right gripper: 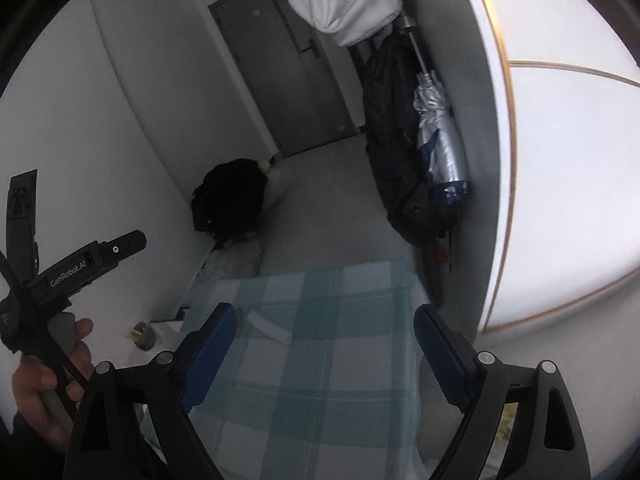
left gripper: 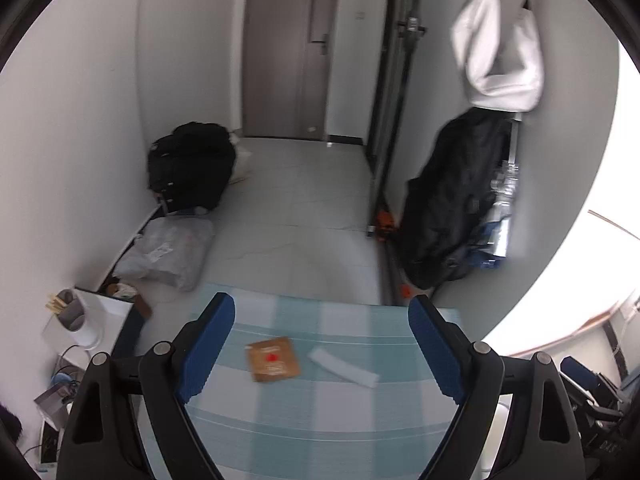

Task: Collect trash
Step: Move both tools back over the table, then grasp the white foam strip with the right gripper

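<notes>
Both tongs (left gripper: 322, 344) (right gripper: 324, 354) spread, empty; flat brown packet (left gripper: 273, 364), red spot, white strip (left gripper: 343, 367).

Both fisheye views are dim and slightly motion-blurred, with dark vignetted corners; blown-out white glare fills the right edge, and straight lines bow outward.

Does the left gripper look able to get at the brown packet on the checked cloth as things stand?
Probably yes. The left gripper is open and empty, and the brown packet lies flat on the checked cloth between its fingers in view. Only the white wrapper lies beside it, apart, not over it.
</notes>
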A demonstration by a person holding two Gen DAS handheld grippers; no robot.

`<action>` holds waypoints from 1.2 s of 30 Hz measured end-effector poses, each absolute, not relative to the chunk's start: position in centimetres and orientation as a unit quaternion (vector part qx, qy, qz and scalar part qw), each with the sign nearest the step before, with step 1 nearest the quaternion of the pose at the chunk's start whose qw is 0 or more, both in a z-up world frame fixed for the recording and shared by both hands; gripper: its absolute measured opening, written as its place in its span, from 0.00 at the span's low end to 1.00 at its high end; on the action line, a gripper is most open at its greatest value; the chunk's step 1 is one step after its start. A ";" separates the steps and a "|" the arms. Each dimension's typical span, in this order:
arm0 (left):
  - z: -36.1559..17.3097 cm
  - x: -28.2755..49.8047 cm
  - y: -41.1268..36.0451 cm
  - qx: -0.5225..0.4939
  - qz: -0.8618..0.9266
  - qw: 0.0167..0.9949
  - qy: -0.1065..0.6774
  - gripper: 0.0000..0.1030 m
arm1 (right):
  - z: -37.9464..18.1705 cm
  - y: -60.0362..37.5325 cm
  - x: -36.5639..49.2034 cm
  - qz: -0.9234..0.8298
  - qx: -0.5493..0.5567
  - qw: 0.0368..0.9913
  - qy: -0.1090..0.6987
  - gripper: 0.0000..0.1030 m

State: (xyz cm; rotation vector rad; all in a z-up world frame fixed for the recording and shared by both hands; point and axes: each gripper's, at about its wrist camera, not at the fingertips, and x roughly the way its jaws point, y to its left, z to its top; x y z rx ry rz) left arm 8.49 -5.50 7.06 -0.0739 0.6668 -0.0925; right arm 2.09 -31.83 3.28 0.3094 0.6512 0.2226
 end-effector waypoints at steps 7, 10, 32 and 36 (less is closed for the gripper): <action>4.7 10.3 -1.5 -0.002 -0.001 0.948 0.318 0.84 | 1.3 -26.5 6.8 0.153 0.109 0.919 0.346 0.88; 3.1 11.7 0.8 0.002 0.031 0.945 0.326 0.84 | 0.4 -24.6 8.6 0.166 0.082 0.914 0.360 0.88; -0.7 17.3 6.5 -0.079 0.047 0.895 0.436 0.84 | -9.6 -12.4 18.0 0.267 -0.086 0.853 0.440 0.64; -1.3 17.7 6.6 -0.080 0.054 0.888 0.450 0.84 | -10.6 -11.4 17.6 0.269 -0.133 0.846 0.441 0.40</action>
